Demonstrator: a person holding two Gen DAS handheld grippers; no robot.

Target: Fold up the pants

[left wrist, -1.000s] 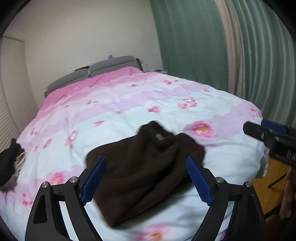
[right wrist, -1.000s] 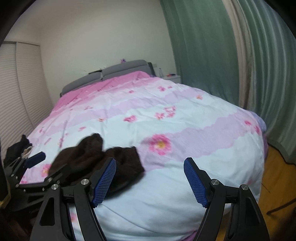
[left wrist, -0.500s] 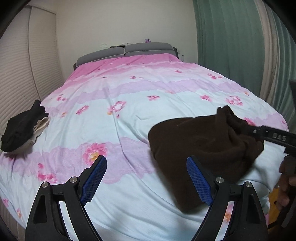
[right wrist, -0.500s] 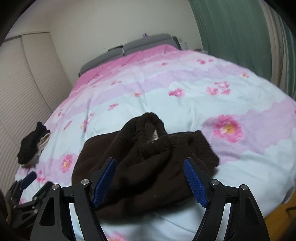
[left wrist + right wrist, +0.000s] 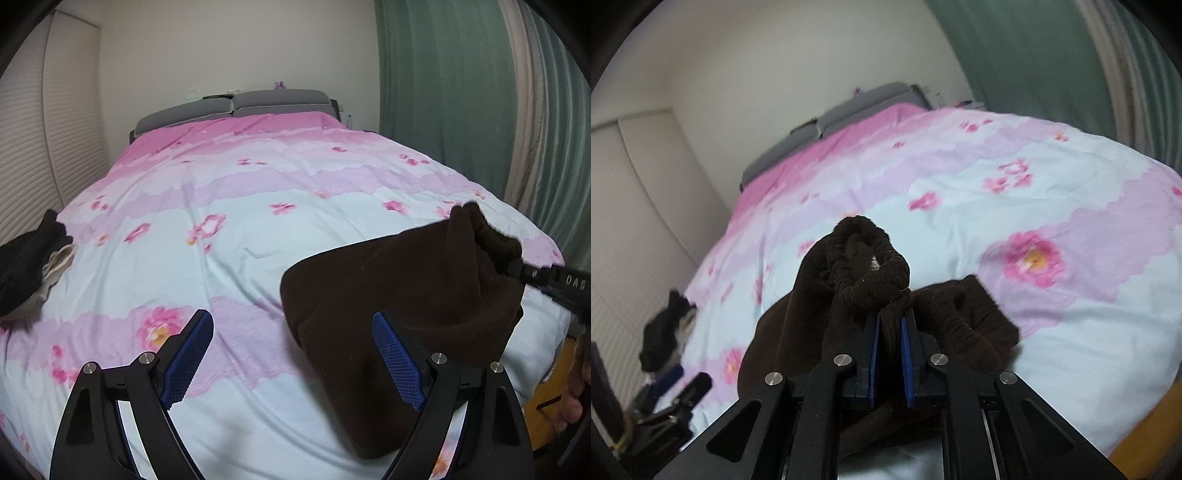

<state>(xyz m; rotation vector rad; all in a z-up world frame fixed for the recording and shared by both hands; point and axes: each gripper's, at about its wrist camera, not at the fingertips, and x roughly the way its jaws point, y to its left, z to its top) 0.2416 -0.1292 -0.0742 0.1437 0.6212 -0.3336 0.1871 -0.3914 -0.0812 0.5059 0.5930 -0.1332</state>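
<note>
**Right gripper has the pants bunched, left one is just hanging open**

Right wrist view first: the right gripper [image 5: 890, 325] sits bottom centre of the frame, tilted down toward the bed, and its blue pads [image 5: 873, 354] are clamped tight on a wad of the brown pants [image 5: 849, 280]. The ribbed waistband loops up just past the fingertips, and the rest of the fabric slumps on either side of the fingers onto the bedcover [image 5: 1052, 314].

In the left wrist view, the left gripper [image 5: 291, 354] fills the bottom of the frame, also angled down, jaws spread wide with nothing between them. The right-hand pad [image 5: 397, 363] overlaps the near edge of the pants [image 5: 388, 295] in the picture, but I can't tell if it touches. The pants lie in the lower right, near the bed's corner, with one peak pulled up where the other gripper pinches it at the right edge.

Farther out, a dark clothes pile [image 5: 26, 266] sits at the left edge, and the grey headboard [image 5: 236, 107] and green curtain [image 5: 443, 92] are at the back.
</note>
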